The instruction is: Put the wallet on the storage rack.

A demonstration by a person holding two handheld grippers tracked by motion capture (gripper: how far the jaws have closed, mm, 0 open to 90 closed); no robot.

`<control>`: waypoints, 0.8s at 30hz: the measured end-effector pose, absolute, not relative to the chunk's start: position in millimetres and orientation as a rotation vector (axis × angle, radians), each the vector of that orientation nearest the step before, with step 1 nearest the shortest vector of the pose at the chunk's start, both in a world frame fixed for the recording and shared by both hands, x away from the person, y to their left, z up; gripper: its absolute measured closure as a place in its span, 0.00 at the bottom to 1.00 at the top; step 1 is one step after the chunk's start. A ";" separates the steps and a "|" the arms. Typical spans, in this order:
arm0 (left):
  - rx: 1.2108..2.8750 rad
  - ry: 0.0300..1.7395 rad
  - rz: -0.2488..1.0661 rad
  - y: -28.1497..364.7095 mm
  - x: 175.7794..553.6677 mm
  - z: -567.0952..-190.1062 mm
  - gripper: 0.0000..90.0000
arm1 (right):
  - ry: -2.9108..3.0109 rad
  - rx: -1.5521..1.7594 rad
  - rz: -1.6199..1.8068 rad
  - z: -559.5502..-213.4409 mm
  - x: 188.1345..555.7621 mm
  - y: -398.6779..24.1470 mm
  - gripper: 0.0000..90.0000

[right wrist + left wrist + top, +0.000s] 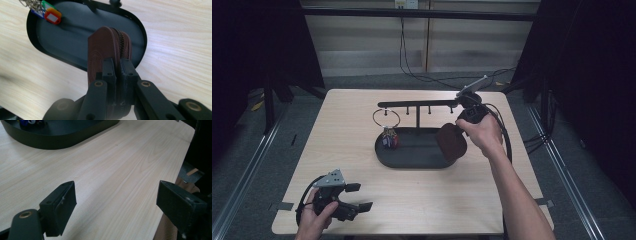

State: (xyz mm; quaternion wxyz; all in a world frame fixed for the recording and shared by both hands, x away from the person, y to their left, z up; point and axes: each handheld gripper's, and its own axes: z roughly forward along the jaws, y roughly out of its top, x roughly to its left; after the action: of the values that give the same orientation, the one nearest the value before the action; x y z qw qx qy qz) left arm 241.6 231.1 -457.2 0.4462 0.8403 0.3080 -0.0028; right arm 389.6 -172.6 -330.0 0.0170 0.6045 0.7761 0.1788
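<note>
Brown leather zip pouch (pixel 105 50) is clamped in your right tool (pixel 117 65), hanging over the black oval tray (pixel 412 160), not yet placed, while your left tool (pixel 353 197) rests open.

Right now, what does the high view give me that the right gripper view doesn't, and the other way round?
High view alone: the left gripper open near the table's front left corner, the stand's bar with its pegs, and a ring hanging from it.
Right gripper view alone: the pouch's zipper along its edge, and the jaws pinching it from both sides.
Both: the right gripper shut on the brown pouch over the black tray's right end, with coloured key tags at the tray's other end.
</note>
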 end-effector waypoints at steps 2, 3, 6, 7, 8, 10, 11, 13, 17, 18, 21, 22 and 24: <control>2.079 0.763 -0.009 231.2 241.4 -457.1 0.18 | 2.404 1.900 0.570 -332.9 392.9 -173.0 0.93; 2.079 0.763 -0.007 231.3 241.5 -457.0 0.18 | 2.406 1.898 0.583 -334.5 394.4 -173.5 0.93; 2.081 0.763 -0.004 231.8 241.3 -456.7 0.18 | 2.415 1.916 0.616 -338.1 397.2 -174.2 0.93; 2.080 0.762 -0.003 231.9 241.1 -456.6 0.18 | 2.410 1.922 0.642 -339.3 397.6 -174.8 0.93; 2.080 0.762 -0.003 232.0 241.1 -456.5 0.18 | 2.409 1.928 0.649 -340.8 398.3 -175.4 0.93; 2.082 0.762 -0.004 231.9 241.2 -456.5 0.18 | 2.398 1.944 0.678 -343.8 400.0 -176.8 0.93; 2.081 0.761 -0.004 231.9 241.0 -456.5 0.18 | 2.394 1.955 0.691 -345.4 401.3 -177.9 0.93; 2.082 0.759 -0.005 231.8 240.9 -456.5 0.18 | 2.379 1.974 0.732 -349.2 404.0 -180.0 0.93; 2.083 0.761 -0.005 231.9 241.3 -456.6 0.18 | 2.365 2.013 0.793 -357.5 408.6 -181.9 0.93; 2.084 0.759 -0.005 231.9 241.2 -456.5 0.18 | 2.358 2.024 0.819 -360.3 409.4 -182.7 0.93; 2.080 0.761 -0.007 231.7 240.5 -456.5 0.18 | 2.335 2.061 0.846 -370.0 411.7 -184.5 0.93; 2.079 0.762 -0.007 231.8 240.5 -456.5 0.18 | 2.322 2.072 0.853 -373.5 412.4 -184.9 0.93; 2.082 0.761 -0.005 232.0 240.6 -456.5 0.18 | 2.306 2.087 0.878 -381.0 414.1 -187.0 0.93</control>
State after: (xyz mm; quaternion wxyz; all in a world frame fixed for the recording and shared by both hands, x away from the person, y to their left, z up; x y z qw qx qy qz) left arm 240.6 232.0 -456.5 0.4462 0.8405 0.3072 -0.0022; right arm 414.1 -187.0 -381.0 -0.0453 0.6451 0.7128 0.2715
